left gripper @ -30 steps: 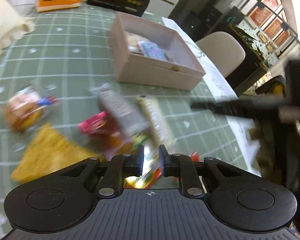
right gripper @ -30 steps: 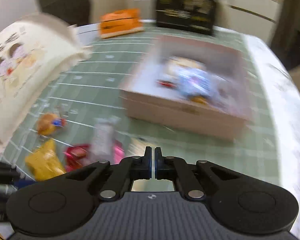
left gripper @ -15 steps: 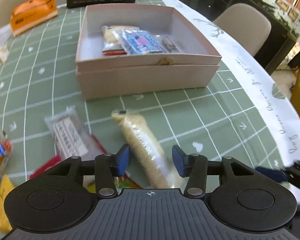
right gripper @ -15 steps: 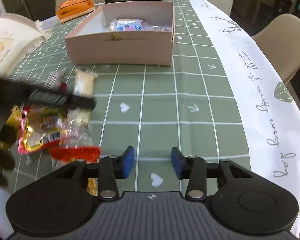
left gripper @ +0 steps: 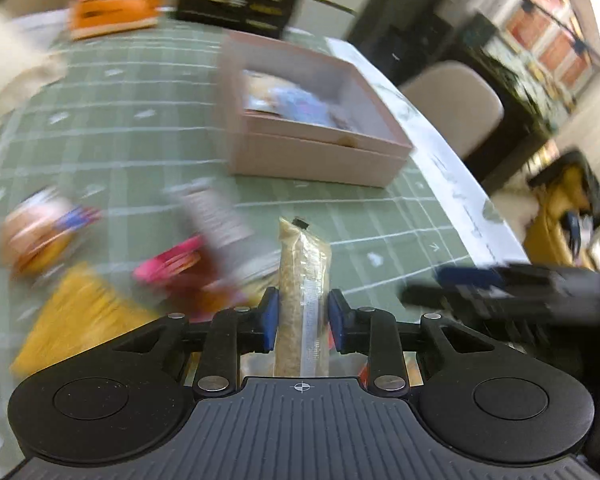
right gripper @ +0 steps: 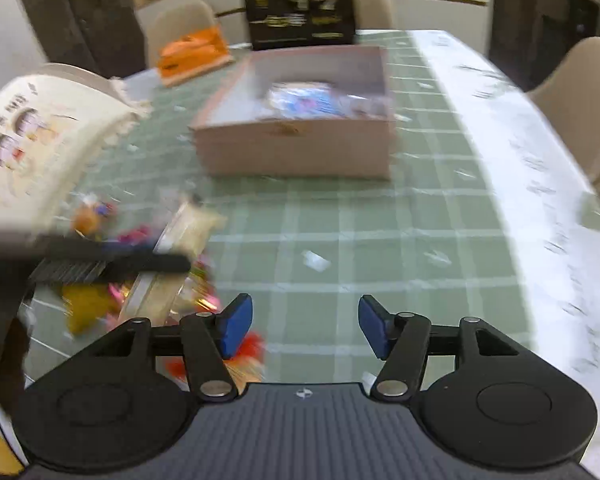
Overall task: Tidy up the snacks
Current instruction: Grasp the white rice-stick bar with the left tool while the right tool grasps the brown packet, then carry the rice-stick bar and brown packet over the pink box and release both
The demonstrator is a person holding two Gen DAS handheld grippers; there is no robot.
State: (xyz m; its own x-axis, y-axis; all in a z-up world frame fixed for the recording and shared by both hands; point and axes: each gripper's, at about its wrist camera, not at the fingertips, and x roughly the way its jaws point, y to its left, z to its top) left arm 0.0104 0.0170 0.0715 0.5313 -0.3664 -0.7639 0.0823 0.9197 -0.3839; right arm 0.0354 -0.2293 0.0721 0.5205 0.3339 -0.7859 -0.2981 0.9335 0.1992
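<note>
My left gripper [left gripper: 302,320] has just been closing, and its blue pads [left gripper: 269,319] now sit against both sides of a long clear-wrapped grain bar [left gripper: 302,280], which stands out straight ahead between them, its far end pointing toward the pink box [left gripper: 320,156]. That box sits open on the green checked tablecloth [left gripper: 120,128] with several packets [left gripper: 300,106] already lying inside it (they are too blurred for me to tell them apart). To the left of my held bar the remaining snacks lie loose on the cloth: a grey-white wrapped bar [left gripper: 216,212], a pink packet [left gripper: 172,260], a yellow packet [left gripper: 80,312] and a round orange one [left gripper: 40,232] furthest left. My right gripper [right gripper: 305,330] has just been opening; its jaws stand well apart with nothing between them, only bare cloth beneath. From that side I see the box [right gripper: 296,148] straight ahead across the table, and the snack pile [right gripper: 148,280] off to the left, where my other gripper reaches in over it as a dark blurred shape. At the table's far end rest an orange tissue pack [right gripper: 192,56] and a black box with gold lettering [right gripper: 300,8]; a cream cloth bag [right gripper: 40,140] lies at the left edge.
</note>
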